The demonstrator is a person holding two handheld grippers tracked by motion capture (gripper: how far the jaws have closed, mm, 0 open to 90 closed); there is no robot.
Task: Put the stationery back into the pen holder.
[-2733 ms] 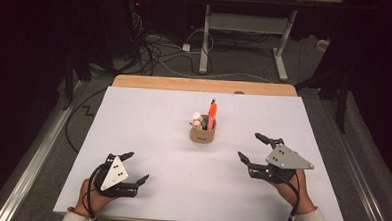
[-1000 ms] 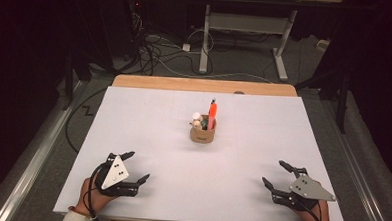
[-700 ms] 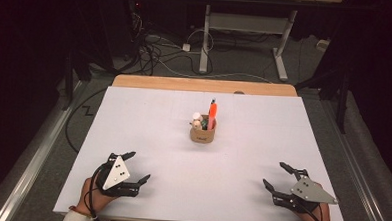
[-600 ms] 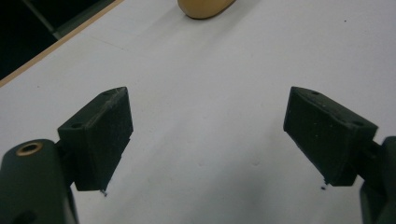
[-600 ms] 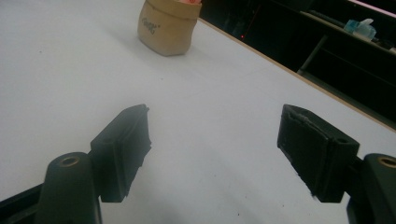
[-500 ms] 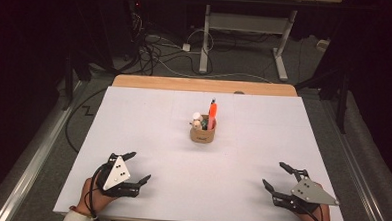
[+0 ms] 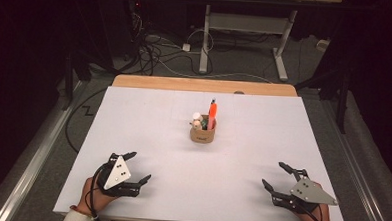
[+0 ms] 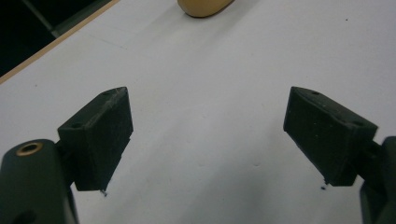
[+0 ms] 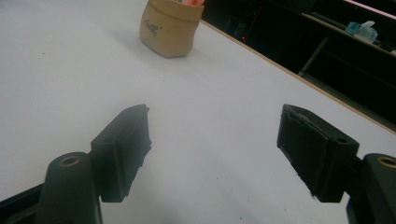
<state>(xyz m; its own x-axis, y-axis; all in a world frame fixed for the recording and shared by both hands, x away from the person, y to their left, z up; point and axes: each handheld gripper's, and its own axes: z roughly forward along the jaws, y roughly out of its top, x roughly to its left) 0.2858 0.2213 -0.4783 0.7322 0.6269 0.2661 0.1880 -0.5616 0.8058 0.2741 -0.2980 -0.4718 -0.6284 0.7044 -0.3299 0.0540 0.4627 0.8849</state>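
A tan cup (image 7: 202, 135) with an orange marker (image 7: 212, 115) is seen mid-table (image 7: 149, 113), well apart from 2 spread-jawed grippers, left gripper (image 7: 136, 166) and right gripper (image 7: 274, 175).

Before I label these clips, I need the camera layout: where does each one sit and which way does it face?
High view: above the near edge, facing forward and down; both hands, left gripper, right gripper.
Left gripper view: on that gripper, facing across the table; open jaws.
Right gripper view: likewise; open jaws.
All three share the cup.
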